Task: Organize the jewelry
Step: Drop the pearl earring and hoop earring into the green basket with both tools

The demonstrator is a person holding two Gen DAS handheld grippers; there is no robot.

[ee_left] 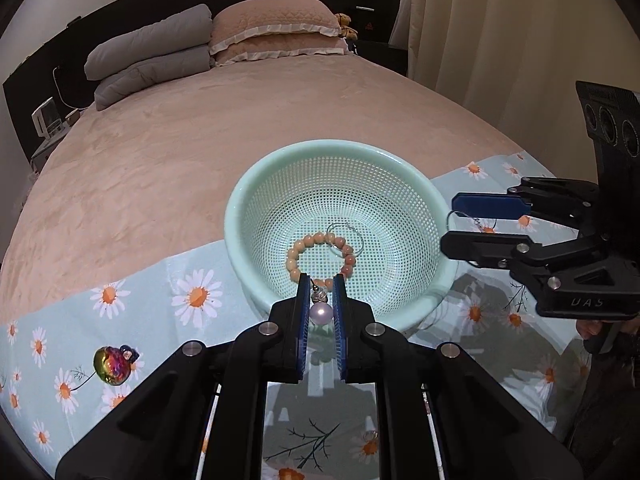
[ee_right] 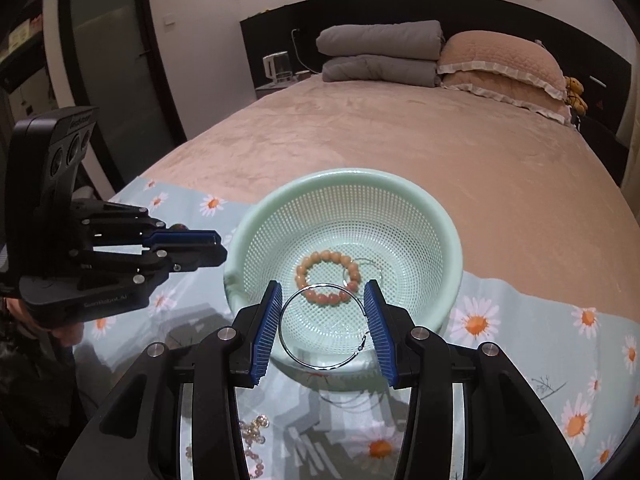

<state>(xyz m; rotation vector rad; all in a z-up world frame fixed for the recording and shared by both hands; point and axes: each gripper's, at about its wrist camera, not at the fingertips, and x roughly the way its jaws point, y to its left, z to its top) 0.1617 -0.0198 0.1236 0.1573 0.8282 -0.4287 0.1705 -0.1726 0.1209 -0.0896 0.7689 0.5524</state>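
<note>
My left gripper [ee_left: 322,283] is shut on a pearl earring [ee_left: 322,313], just short of the near rim of a mint green mesh basket [ee_left: 280,164]. In the basket lie a peach beaded bracelet [ee_left: 298,246] and a thin silver hoop [ee_left: 347,225]. My right gripper [ee_right: 323,286] is shut on a large silver hoop earring [ee_right: 324,368], which hangs between the blue pads above the near rim of the basket [ee_right: 348,174]. Each gripper shows in the other's view: the right one [ee_left: 448,224] at the basket's right, the left one [ee_right: 222,248] at its left.
The basket stands on a light blue daisy-print cloth [ee_left: 160,320] laid across a tan bed [ee_left: 180,160]. An iridescent charm [ee_left: 114,364] lies on the cloth to the left. A gold chain and pink beads [ee_right: 252,432] lie under my right gripper. Pillows and folded grey quilts [ee_right: 380,52] sit far back.
</note>
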